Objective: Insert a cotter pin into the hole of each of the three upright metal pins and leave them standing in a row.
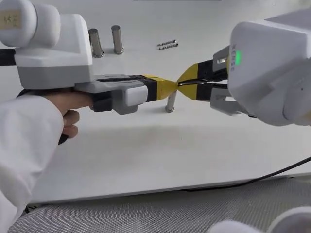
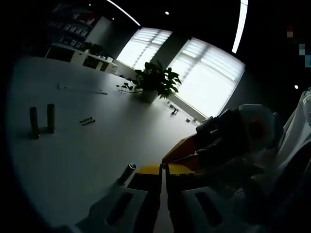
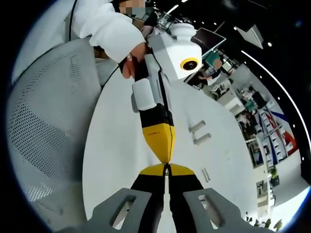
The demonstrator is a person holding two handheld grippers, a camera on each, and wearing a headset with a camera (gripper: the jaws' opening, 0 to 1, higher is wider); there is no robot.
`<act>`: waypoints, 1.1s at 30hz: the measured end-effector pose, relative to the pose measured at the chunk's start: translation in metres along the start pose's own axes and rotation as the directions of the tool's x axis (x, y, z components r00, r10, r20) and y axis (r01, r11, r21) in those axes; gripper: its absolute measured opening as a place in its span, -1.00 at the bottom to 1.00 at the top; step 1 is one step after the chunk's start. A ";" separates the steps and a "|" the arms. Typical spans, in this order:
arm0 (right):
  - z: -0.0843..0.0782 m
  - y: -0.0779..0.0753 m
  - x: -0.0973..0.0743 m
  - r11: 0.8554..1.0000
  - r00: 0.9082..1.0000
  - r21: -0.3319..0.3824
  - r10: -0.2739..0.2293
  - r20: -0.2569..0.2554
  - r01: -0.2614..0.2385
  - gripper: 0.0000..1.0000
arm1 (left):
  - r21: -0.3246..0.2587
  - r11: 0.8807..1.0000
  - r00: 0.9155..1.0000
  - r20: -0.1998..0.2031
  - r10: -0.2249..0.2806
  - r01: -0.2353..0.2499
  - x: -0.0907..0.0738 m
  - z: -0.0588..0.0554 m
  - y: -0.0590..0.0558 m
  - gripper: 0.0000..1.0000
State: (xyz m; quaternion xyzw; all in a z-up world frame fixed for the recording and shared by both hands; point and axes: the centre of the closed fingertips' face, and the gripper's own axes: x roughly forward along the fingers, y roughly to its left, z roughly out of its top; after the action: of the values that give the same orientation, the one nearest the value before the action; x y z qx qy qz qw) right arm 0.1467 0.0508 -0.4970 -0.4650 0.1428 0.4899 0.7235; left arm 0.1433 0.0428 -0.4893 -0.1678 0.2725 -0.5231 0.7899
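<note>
Right gripper (image 1: 185,82) and left gripper (image 1: 171,88), jaws closed, touch tips near metal pin (image 1: 170,103).

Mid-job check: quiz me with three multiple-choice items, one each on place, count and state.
1. The loose cotter pins lie: A right of the far metal pins; B at the near edge; C under a cable.
2. Metal pins on the bench: A one; B three; C five.
3. Both grippers' jaws are: A wide open; B shut, tips meeting; C shut, far apart.
Answers: 1 A, beside that far pair. 2 B, two far plus a third metal pin below the jaw tips. 3 B, left gripper and right gripper meet tip to tip, shut.
</note>
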 end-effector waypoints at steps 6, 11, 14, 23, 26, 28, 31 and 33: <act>0.001 0.003 0.001 1.000 1.000 -0.017 0.012 0.010 -0.012 -1.00 | 0.016 1.000 1.000 -0.019 0.011 -0.010 -0.001 -0.002 -0.002 -1.00; 0.003 0.005 0.001 0.999 0.999 -0.036 0.016 0.029 -0.015 -1.00 | 0.020 1.000 1.000 -0.021 0.006 -0.005 -0.004 -0.003 0.002 -1.00; 0.005 0.007 0.002 0.999 0.999 -0.026 0.029 0.044 -0.028 -1.00 | 0.022 1.000 1.000 -0.028 0.011 -0.010 -0.006 -0.005 0.004 -1.00; -0.004 0.011 0.002 0.989 0.993 0.119 0.076 0.085 -0.086 -0.87 | 0.120 0.992 0.996 -0.080 0.034 -0.025 -0.016 -0.017 0.013 -1.00; -0.002 0.019 0.002 0.965 0.982 0.218 0.115 0.147 -0.146 -0.86 | 0.160 0.987 0.996 -0.090 0.026 -0.011 -0.018 -0.020 0.013 -1.00; -0.005 0.022 0.002 0.945 0.977 0.273 0.136 0.163 -0.177 -0.85 | 0.213 0.977 0.995 -0.101 0.027 -0.005 -0.019 -0.022 0.013 -1.00; -0.004 0.026 0.002 0.906 0.963 0.355 0.159 0.219 -0.231 -0.81 | 0.321 0.947 0.996 -0.094 -0.002 0.032 -0.019 -0.020 0.008 -1.00; -0.002 0.027 0.002 0.890 0.955 0.381 0.164 0.248 -0.252 -0.80 | 0.348 0.935 0.993 -0.109 -0.038 0.074 -0.019 -0.022 0.000 -1.00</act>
State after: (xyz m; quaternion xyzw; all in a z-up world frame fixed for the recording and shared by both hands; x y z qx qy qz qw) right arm 0.1254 0.0532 -0.5141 -0.2312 0.2142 0.5703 0.7586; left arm 0.1244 0.0611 -0.5017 -0.0053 0.2094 -0.5936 0.7770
